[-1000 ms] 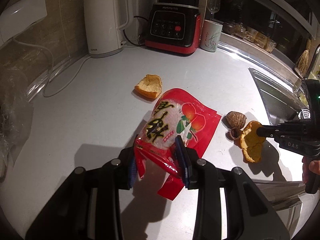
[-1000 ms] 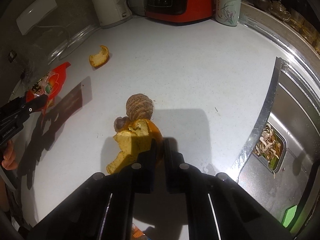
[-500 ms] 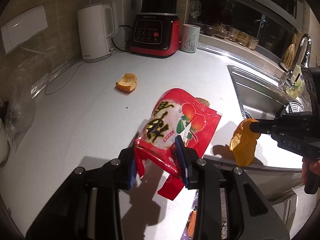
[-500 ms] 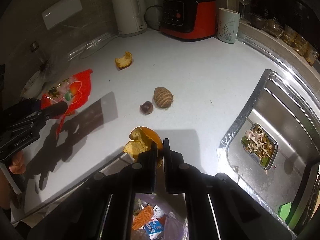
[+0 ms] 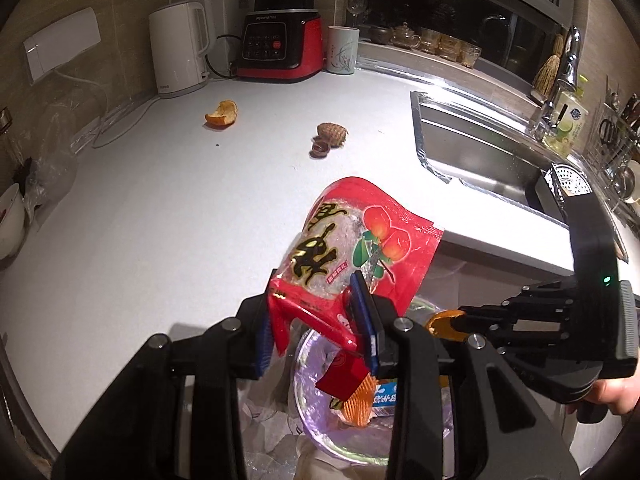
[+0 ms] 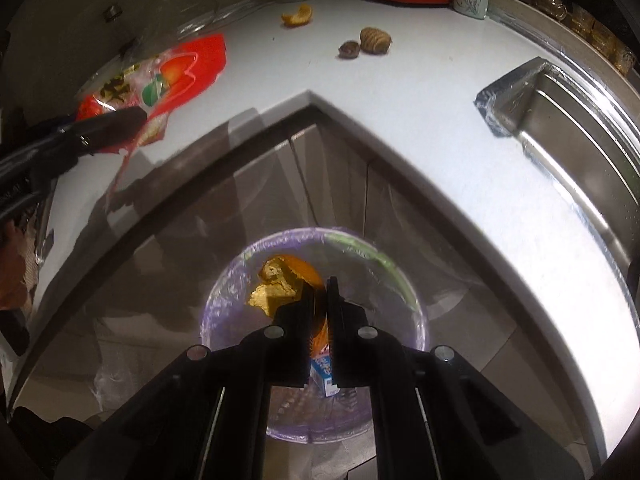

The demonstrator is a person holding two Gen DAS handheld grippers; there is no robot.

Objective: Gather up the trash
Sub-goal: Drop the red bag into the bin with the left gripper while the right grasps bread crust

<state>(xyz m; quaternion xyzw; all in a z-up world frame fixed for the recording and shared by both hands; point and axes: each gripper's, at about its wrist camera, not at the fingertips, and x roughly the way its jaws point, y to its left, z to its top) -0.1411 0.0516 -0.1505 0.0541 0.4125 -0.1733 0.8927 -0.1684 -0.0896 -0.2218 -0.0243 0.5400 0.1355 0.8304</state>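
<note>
The left gripper clenches a red wrapper beside the bin, near the counter edge. The right gripper grasps a peel directly above the bin.

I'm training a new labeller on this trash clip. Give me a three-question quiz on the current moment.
1. True or false: the right gripper holds orange peel above the lined bin.
2. What does the left gripper grip? A) mug B) red wrapper C) kettle
3. Fill in: beside the sink, the counter has one more peel and two brown ___.

Key: 1 true; 2 B, the red wrapper; 3 shells.
</note>
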